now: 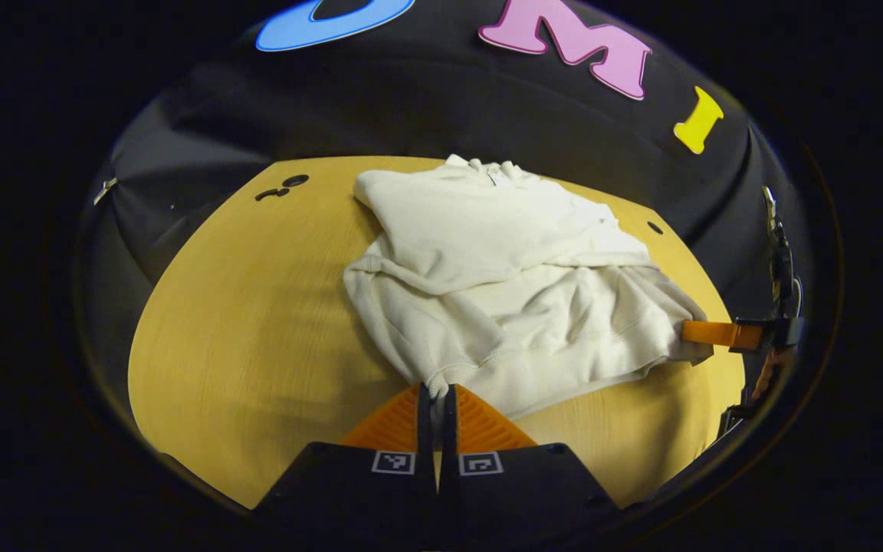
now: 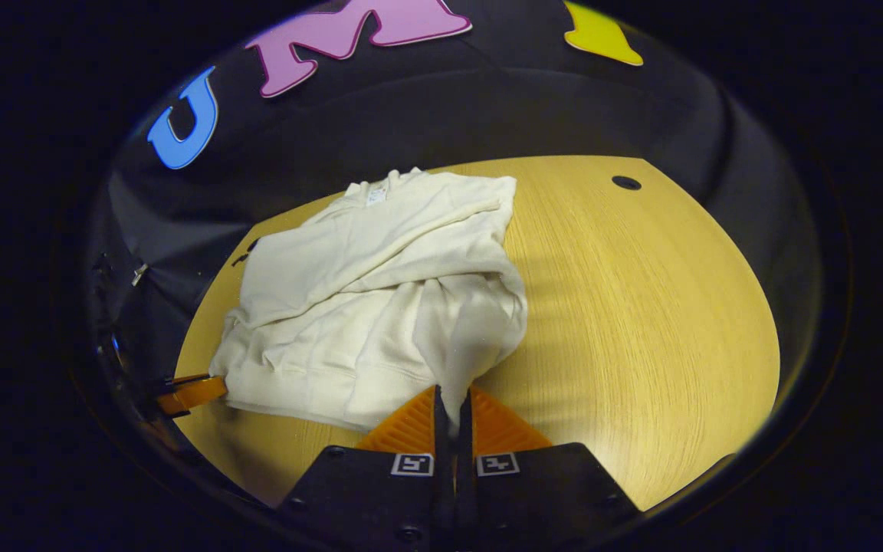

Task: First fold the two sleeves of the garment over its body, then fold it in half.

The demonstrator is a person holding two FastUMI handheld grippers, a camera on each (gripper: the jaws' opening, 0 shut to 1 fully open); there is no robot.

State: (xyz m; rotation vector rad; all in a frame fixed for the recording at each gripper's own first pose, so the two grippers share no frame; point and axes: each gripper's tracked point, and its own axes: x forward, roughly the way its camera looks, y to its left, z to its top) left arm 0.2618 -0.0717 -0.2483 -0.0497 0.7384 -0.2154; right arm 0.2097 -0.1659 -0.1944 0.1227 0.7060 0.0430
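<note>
A cream sweatshirt lies on the round wooden table, its sleeves folded across the body and its collar at the far side. My left gripper is shut on the hem corner nearest it, the cloth pinched between both fingers. In the same view the right gripper holds the other hem corner at the far right. In the right gripper view, the sweatshirt rises in a peak to my right gripper, which is shut on that corner. The left gripper touches the hem at the lower left.
The table has a wide bare stretch to the right of the garment in the right gripper view, with a small dark hole near its far edge. More small holes mark the far left of the table. Black cloth walls surround it.
</note>
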